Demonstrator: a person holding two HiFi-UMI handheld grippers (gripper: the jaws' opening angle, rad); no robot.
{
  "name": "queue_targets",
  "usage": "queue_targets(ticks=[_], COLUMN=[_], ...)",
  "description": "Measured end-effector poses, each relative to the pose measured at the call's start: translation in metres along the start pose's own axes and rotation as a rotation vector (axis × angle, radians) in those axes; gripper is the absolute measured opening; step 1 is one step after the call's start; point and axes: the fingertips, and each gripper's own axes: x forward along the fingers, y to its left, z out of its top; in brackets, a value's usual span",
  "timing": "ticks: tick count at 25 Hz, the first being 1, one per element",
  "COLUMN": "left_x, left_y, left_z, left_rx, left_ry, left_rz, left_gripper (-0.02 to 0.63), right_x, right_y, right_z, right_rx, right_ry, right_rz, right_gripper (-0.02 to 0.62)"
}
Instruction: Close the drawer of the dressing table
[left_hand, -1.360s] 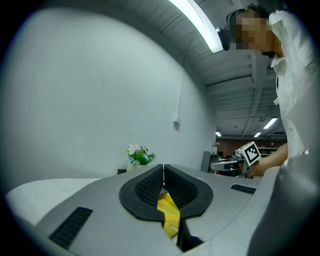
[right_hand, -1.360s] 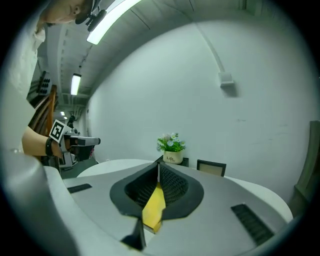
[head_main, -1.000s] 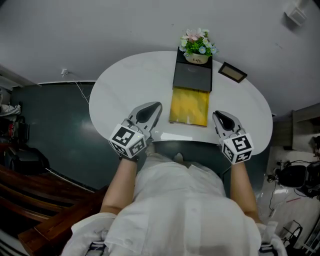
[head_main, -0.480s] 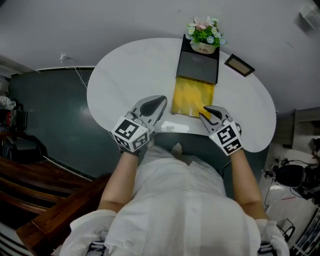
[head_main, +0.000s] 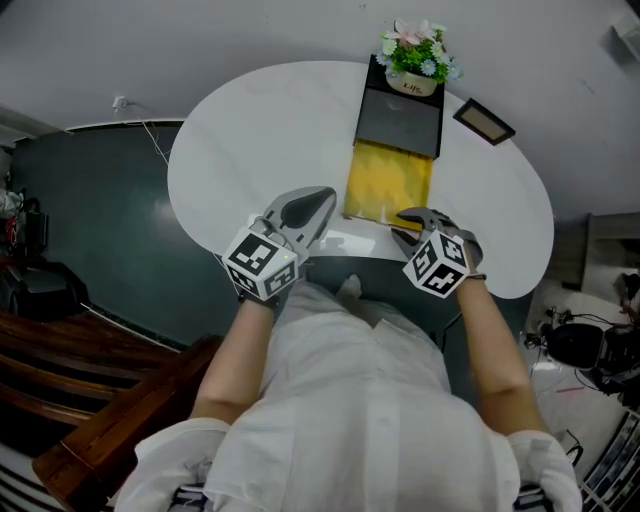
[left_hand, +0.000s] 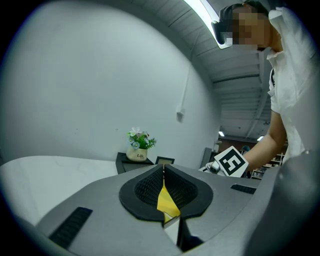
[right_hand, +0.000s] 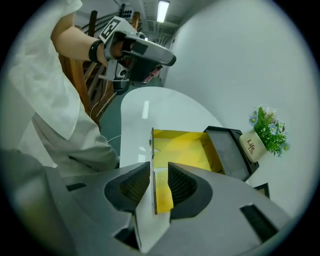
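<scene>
Head view: the yellow drawer (head_main: 388, 185) stands pulled out at upper centre of the white dressing table (head_main: 260, 150). The left gripper (head_main: 325, 196) sits just left of its front and the right gripper (head_main: 405, 222) at its front edge.

Left gripper view: the jaws are together and hold nothing.

Right gripper view: the jaws have just been opening and stand apart astride the drawer's front panel (right_hand: 152, 150).

place: likely lab/studio | cues: ceiling strip lights (right_hand: 162, 10), cabled floor gear (head_main: 585, 350)
</scene>
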Motion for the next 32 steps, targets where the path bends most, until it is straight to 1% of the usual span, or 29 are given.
queue_targets(ticks=[4, 13, 16, 27, 32], left_x=[-0.002, 0.000, 0.002, 0.014, 0.017], left_y=[0.001, 0.009, 0.010, 0.016, 0.020], left_z=[-0.003, -0.007, -0.007, -0.005, -0.006], left_rx=[-0.009, -0.024, -0.027, -0.033, -0.036], left_ry=[0.002, 0.006, 0.005, 0.007, 0.010], left_rz=[-0.002, -0.003, -0.005, -0.019, -0.021], left_gripper=[0.018, 0.018, 0.018, 0.018, 0.018], right_x=[0.014, 0.032, 0.035, 0.044, 0.045], right_y=[0.005, 0.006, 0.007, 0.008, 0.002], right_z=[-0.004, -0.015, -0.017, -0.024, -0.024], right_rx=[-0.056, -0.107, -0.109, -0.125, -0.100], right_ry=[0.071, 0.171, 0.189, 0.223, 0.228], right_rz=[0.034, 0.083, 0.103, 0.129, 0.141], right_gripper=[0.094, 0.094, 0.094, 0.095, 0.131])
